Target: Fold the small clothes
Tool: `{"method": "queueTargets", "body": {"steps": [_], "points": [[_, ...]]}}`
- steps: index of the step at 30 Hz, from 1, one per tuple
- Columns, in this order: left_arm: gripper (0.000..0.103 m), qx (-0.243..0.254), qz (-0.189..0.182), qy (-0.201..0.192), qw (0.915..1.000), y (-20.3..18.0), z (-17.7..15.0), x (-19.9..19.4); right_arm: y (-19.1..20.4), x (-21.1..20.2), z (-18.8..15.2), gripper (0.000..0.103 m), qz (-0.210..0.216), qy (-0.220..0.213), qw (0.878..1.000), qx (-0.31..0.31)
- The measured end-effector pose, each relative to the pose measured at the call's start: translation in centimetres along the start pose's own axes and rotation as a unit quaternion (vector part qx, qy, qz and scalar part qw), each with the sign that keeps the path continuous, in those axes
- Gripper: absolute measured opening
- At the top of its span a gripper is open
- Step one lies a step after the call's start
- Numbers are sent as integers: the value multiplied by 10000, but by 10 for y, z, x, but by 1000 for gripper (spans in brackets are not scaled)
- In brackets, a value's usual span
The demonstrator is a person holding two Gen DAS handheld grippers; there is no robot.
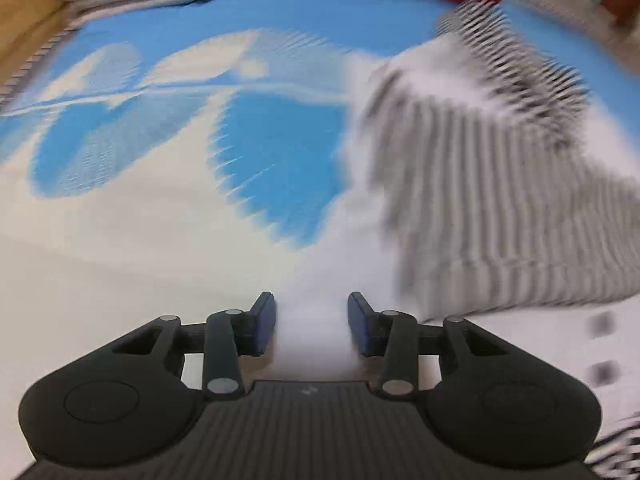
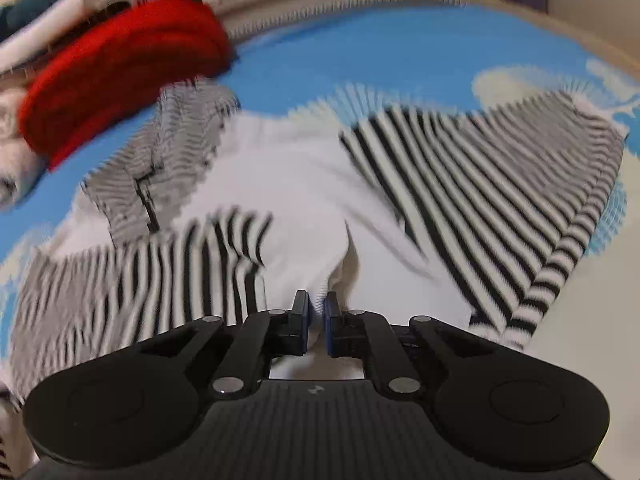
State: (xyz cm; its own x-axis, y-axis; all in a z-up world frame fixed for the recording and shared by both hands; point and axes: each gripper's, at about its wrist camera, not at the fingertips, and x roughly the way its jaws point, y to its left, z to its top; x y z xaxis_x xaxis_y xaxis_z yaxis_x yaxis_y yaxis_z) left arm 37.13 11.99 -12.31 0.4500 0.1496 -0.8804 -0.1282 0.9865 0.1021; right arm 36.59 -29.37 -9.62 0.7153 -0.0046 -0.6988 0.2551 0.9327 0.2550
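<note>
two grippers work one striped garment (image 2: 460, 192), a small black-and-white top with a plain white middle panel, which lies spread and partly rumpled on a blue-and-cream patterned bedcover (image 2: 360, 60). the right gripper (image 2: 316, 312) has its jaws drawn nearly together on a raised ridge of the white cloth, so it reads as pinching that fold at the garment's near edge. the left gripper (image 1: 312, 320) stands with its jaws parted about halfway; white fabric lies in the gap between the blue pads (image 1: 264, 320), but the pads do not appear to press on it, and blur makes the contact hard to settle. in the left wrist view the striped body of the garment rises to the right of the gripper, while the bedcover's blue shapes fill the left. a red knitted item (image 2: 120, 68) and a heap of pale clothes (image 2: 12, 152) sit at the far edge of the bed, just beyond the garment, apart from the work. the step in hand is judged to be the taking of two hold points along the near edge, before any fold is carried over. the next move calls for the left jaws to close on the white cloth between them, level with the right's pinch, so that both holds can lift and carry the edge evenly across without skewing the stripes.
</note>
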Motion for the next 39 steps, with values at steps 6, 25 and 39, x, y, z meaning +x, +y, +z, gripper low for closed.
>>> {"method": "queueTargets", "body": {"steps": [6, 25, 39], "points": [[44, -207, -518, -552, 9969, 1, 9, -31, -4, 5, 1, 12, -716, 442, 9965, -3], [54, -58, -1023, -751, 9919, -22, 11, -87, 27, -85, 21, 38, 99, -195, 9984, -527], [57, 344, -1218, -1474, 9809, -36, -29, -198, -14, -275, -38, 51, 501, -800, 9880, -1221]]}}
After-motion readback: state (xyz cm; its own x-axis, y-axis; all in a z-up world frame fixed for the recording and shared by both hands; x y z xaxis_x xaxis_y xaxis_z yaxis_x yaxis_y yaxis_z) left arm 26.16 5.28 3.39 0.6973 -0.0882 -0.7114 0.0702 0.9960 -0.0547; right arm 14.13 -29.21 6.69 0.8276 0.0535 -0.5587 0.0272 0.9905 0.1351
